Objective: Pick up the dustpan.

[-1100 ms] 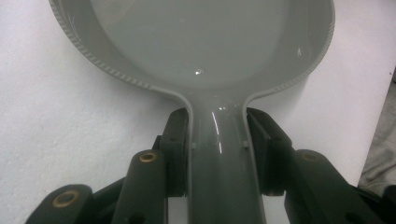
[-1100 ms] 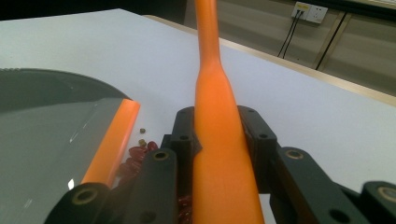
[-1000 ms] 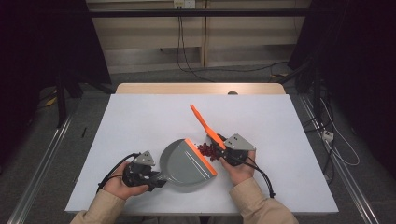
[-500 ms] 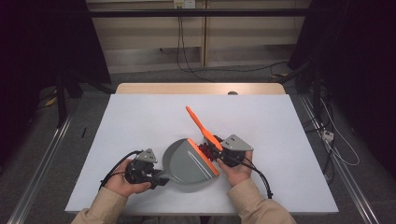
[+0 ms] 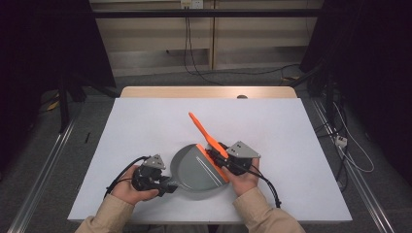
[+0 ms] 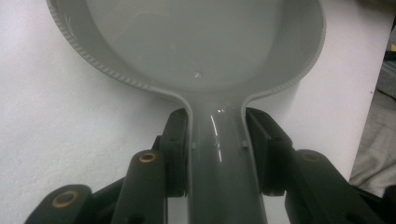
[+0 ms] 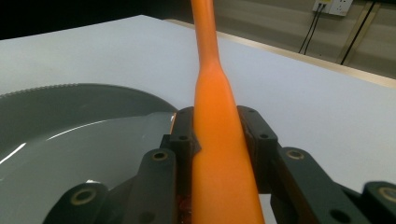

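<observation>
The orange brush [image 5: 209,138] has slid left, onto the lip of the grey dustpan [image 5: 194,167] near the table's front edge, so the crumbs are going in. Right gripper [image 5: 224,161] squeezes the brush; left gripper [image 5: 167,187] squeezes the dustpan handle.

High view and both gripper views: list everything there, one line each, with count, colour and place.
dustpan: 1, grey with an orange lip, near edge of the table, handle between the left gripper's jaws
brush: 1, orange, handle slanting up from the dustpan's lip, clamped by the right gripper
table: 1, white top with a wooden far edge, centre
cables: several, black, on the floor behind the table
wall socket: 1, white, far wall
left gripper: 1, black, shut on the dustpan's handle
right gripper: 1, black, shut on the brush
hands: 2, beige sleeves, bottom of the high view
</observation>
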